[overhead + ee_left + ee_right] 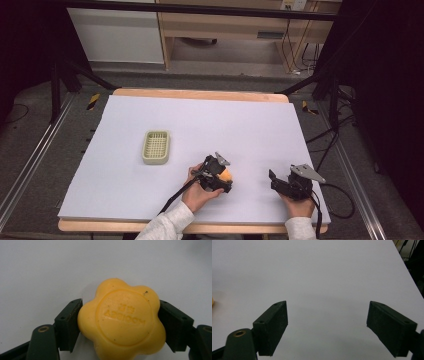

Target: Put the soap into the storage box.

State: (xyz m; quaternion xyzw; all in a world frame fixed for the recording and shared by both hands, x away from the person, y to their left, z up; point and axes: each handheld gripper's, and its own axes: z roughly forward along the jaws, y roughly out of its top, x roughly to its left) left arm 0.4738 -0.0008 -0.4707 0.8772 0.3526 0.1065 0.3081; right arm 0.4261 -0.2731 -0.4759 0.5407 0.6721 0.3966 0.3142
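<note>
Left of the table's middle we see a small pale green basket (156, 147) with a grid floor. It stands by itself on the white sheet (200, 120) that covers the table, and from the high view we make out nothing lying in it.

Nearer the front edge, about halfway along it, our left tongs (225, 176) lie low over the sheet, held in our left hand (197, 192). Between their jaws sits a yellow soap (121, 318) shaped like a flower, with a round stamped panel and raised lettering on its top face. In the left gripper view we see both black pads pressed against the soap's opposite sides, one on its left lobe and one on its right, so these tongs are clenched on the soap. The soap rests on the sheet, well apart from the basket, which lies farther back and toward the left edge.

Toward the front right corner our right hand (295, 204) holds the right tongs (274, 180) close above the sheet. In the right gripper view their jaws stand wide apart with bare sheet between them, so they are released. A sliver of yellow (212, 301) shows at that view's left border.
</note>
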